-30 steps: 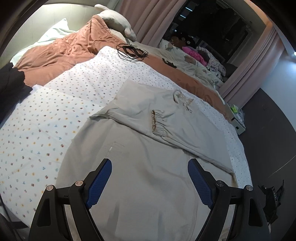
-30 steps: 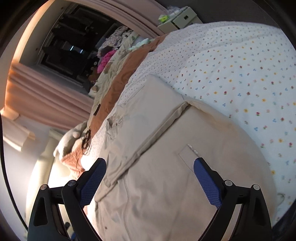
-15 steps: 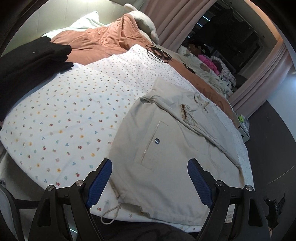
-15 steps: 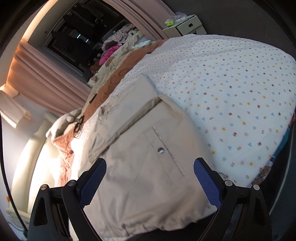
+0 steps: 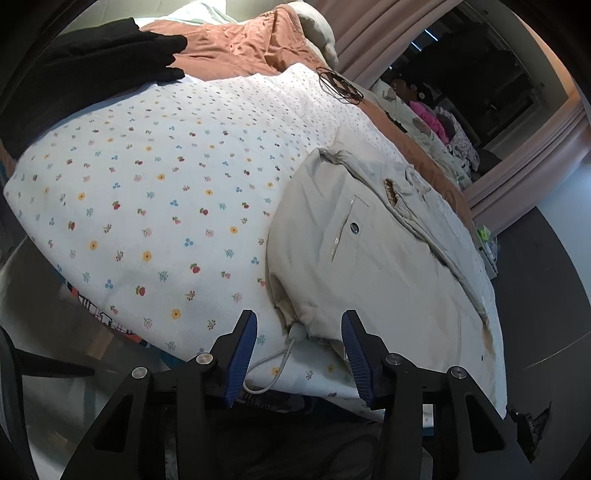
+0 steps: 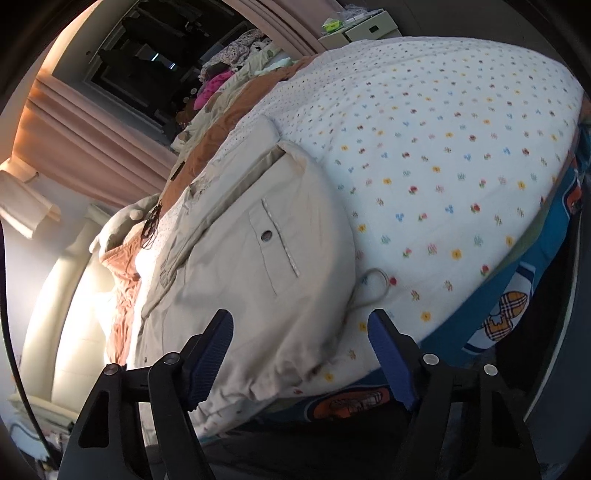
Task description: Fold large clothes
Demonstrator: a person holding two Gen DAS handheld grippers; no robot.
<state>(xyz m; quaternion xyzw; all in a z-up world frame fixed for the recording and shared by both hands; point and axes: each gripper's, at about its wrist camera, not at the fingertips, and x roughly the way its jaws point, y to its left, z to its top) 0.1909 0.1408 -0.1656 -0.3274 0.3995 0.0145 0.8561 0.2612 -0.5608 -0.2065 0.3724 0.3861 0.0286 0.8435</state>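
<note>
A bed covered by a white quilt printed with small flowers fills both views, in a dim room with pinkish curtains and a dark opening behind them. A large beige jacket is laid flat on the quilt near the bed's near edge, sleeves folded over its body, a snap-buttoned pocket facing up.

A rust-coloured blanket, a black garment and a tangle of dark cord are seen beyond it in the left wrist view. Only the right wrist view shows the blue patterned sheet hanging down the bed's side and a pale cabinet at the top.

The left gripper is seen half open and closing, with the jacket's hem corner and a white drawcord lying between its blue pads, not yet pinched. The right gripper is wider and also closing, the hem bunched between its pads without being pressed.

The piled items by the curtains are too small to make out, and the persons's hands are out of view
</note>
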